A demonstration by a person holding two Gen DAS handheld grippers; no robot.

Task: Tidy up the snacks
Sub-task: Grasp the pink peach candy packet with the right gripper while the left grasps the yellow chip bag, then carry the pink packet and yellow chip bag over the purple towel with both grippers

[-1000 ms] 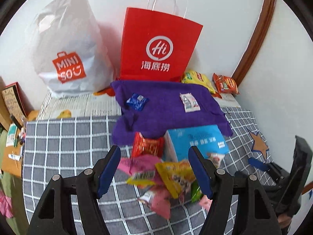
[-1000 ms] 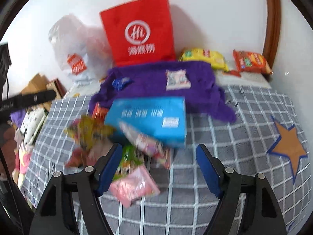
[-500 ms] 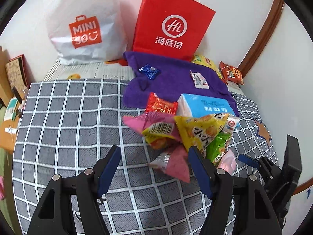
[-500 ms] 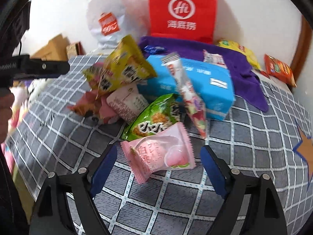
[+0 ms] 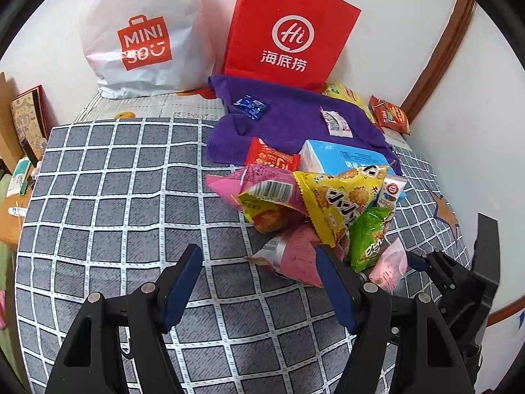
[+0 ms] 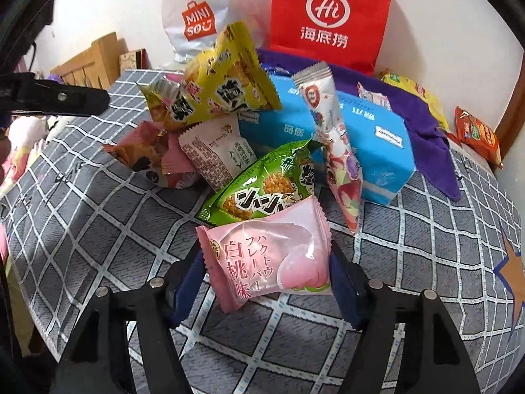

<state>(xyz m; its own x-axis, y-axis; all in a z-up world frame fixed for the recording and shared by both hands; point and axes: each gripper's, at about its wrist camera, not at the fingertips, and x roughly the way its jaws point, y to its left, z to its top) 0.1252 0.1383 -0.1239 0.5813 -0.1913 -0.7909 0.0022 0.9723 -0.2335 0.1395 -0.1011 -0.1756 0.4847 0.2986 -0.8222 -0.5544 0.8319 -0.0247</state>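
A pile of snack packets lies on the grey checked cloth [image 5: 115, 197]: a yellow packet [image 5: 341, 200], a green packet [image 6: 262, 187], a pink peach packet [image 6: 269, 259], a long white packet [image 6: 331, 138] and pink ones [image 5: 295, 256]. A blue tissue box [image 6: 370, 131] stands behind. My left gripper [image 5: 259, 282] is open and empty, its right finger beside the pile. My right gripper [image 6: 267, 289] is open with its fingers either side of the pink peach packet; it also shows in the left wrist view [image 5: 423, 262].
A red paper bag [image 5: 288, 29] and a white Miniso bag [image 5: 144, 32] stand against the wall. A purple towel [image 5: 288, 121] carries a blue candy [image 5: 251, 106] and a white sachet [image 5: 334, 123]. Orange and yellow packets [image 5: 390, 115] lie in the corner.
Both grippers drew nearer the pile. The right gripper's open fingers now straddle the pink peach packet. The left gripper's right finger came up beside the pile.
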